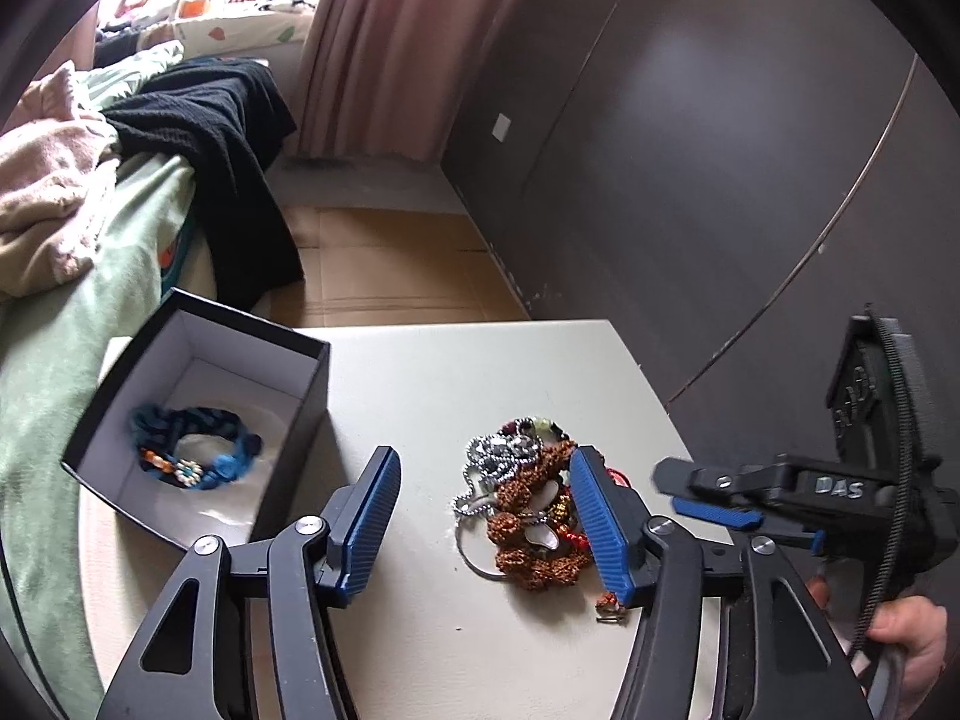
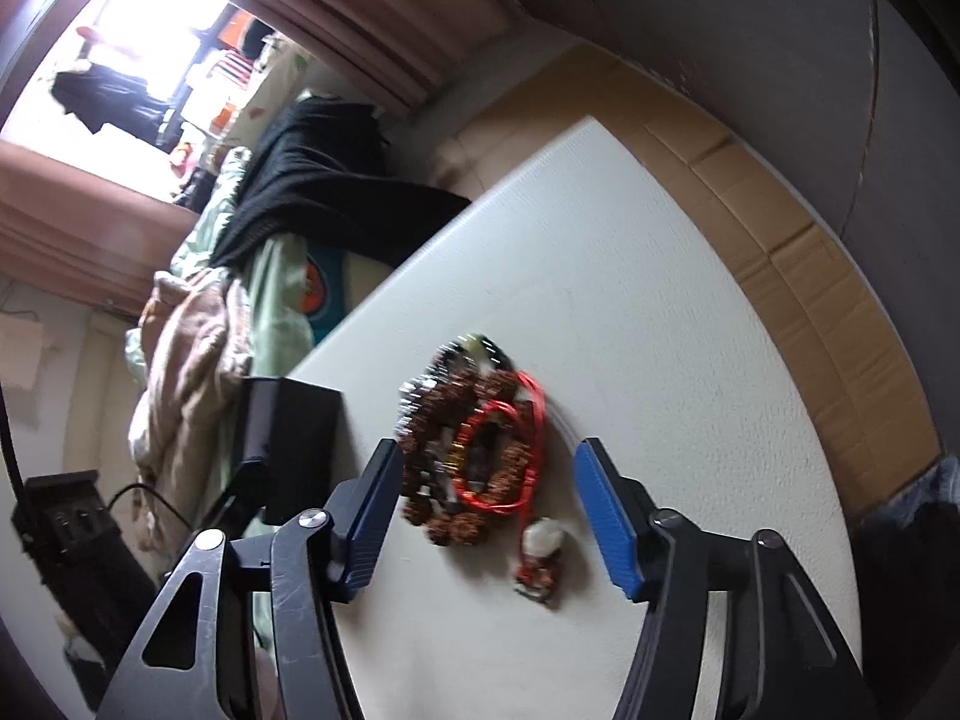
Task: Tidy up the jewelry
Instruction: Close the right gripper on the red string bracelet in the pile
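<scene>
A heap of jewelry lies on the white table: brown beaded strands, silver chains and a red cord. It also shows in the right wrist view, blurred. An open black box at the table's left holds a blue braided bracelet. My left gripper is open and empty, its right finger beside the heap. My right gripper is open and empty, hovering just over the heap; it shows in the left wrist view at the right.
A bed with green bedding, a black garment and pink blankets stands to the left of the table. Flattened cardboard covers the floor beyond. A dark wardrobe wall rises to the right. The box's side shows in the right wrist view.
</scene>
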